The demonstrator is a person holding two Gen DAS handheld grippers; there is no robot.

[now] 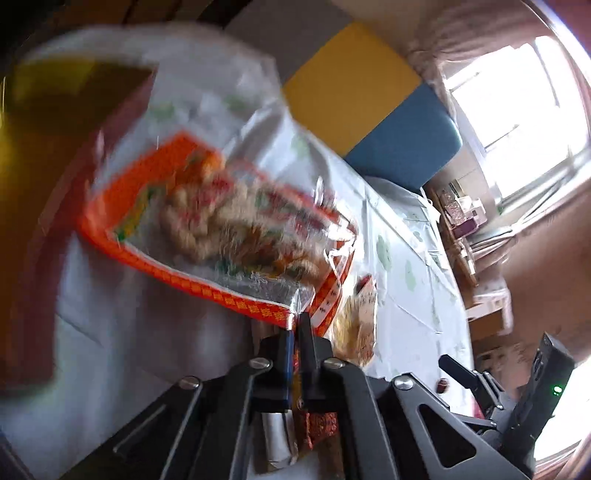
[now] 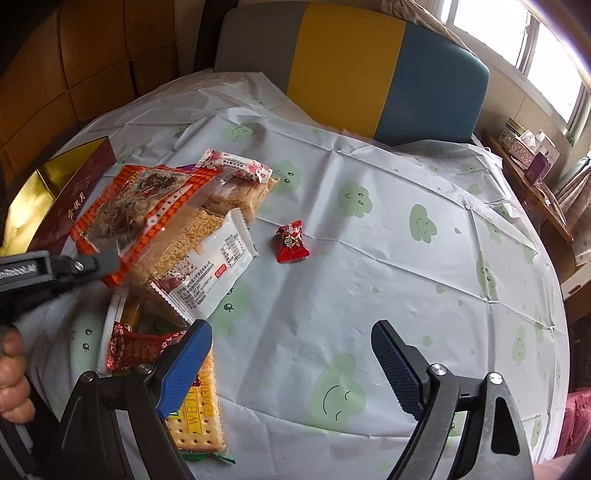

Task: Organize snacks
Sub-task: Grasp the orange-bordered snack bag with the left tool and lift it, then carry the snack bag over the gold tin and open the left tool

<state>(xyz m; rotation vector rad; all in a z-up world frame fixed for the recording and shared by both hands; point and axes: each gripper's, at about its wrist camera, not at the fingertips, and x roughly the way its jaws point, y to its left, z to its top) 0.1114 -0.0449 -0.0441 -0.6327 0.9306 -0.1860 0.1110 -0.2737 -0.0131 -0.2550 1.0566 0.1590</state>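
- Covering the round tabletop [image 2: 369, 258] is a pale cloth with green smiley clouds; behind it stands a chair [image 2: 351, 66] in grey, yellow and blue, with a bright window [image 2: 517, 33] off to the right.
- A dark red box [image 2: 70, 199] with a gold inside sits at the far left edge, just past the left tongs; I cannot tell what is in it.
- The left tongs [image 2: 110, 263] are squeezed tight on the corner of an orange bag of snacks [image 2: 136, 214], which is lifted and tilted above the pile.
- Under that bag lie a rice-crisp bar [image 2: 229, 192], a pink wrapper [image 2: 236, 164] and a white packet [image 2: 210, 273].
- A small red candy [image 2: 292, 242] lies alone on the cloth, ahead of the right tongs, well apart from both.
- The right tongs [image 2: 291, 350] point down with blue fingers spread wide and nothing between them.
- Beside their left finger lie a red packet [image 2: 136, 349] and a cracker pack [image 2: 199, 424].
- A hand [image 2: 13, 380] grips the handle of the left tongs at the left edge.
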